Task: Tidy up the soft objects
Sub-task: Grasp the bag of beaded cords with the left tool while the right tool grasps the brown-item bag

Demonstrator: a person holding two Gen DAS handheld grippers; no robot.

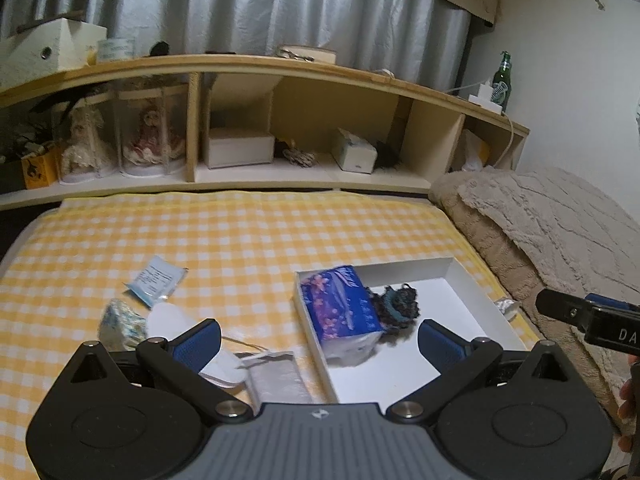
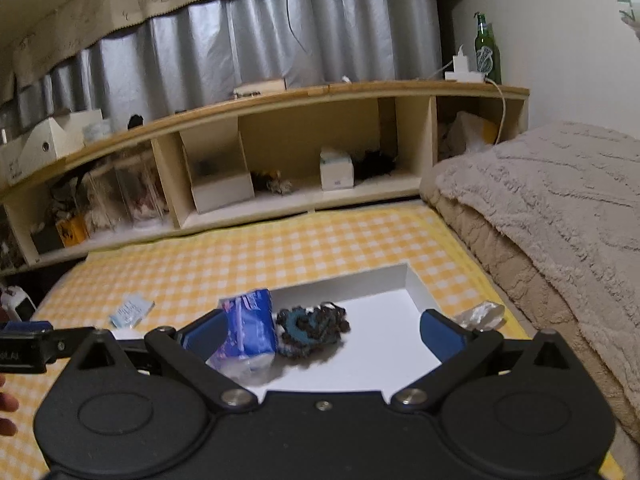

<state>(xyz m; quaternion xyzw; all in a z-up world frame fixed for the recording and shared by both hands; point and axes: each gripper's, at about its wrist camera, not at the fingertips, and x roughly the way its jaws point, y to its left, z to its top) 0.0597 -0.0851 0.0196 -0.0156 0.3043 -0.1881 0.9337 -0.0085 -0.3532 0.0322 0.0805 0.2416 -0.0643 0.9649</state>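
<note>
A white shallow box (image 1: 448,280) (image 2: 416,280) lies on the yellow checked bedspread (image 1: 240,232). In it are a blue floral tissue pack (image 1: 344,312) (image 2: 250,330) and a dark teal-and-brown woolly scrunchie (image 1: 398,304) (image 2: 314,326). Left of the box lie a pale blue packet (image 1: 156,280) (image 2: 130,312), a patterned soft bundle (image 1: 120,322), a white pad (image 1: 188,332) and a silvery pouch (image 1: 276,380). A clear crinkled wrapper (image 2: 480,316) lies right of the box. My left gripper (image 1: 320,340) is open and empty above the box's near left edge. My right gripper (image 2: 320,332) is open and empty over the box.
A wooden headboard shelf (image 1: 280,68) runs along the back with dolls in clear cases (image 1: 120,140), white boxes and a tissue box (image 1: 354,152). A green bottle (image 2: 486,50) stands on its right end. A folded beige blanket (image 2: 560,208) lies along the right side.
</note>
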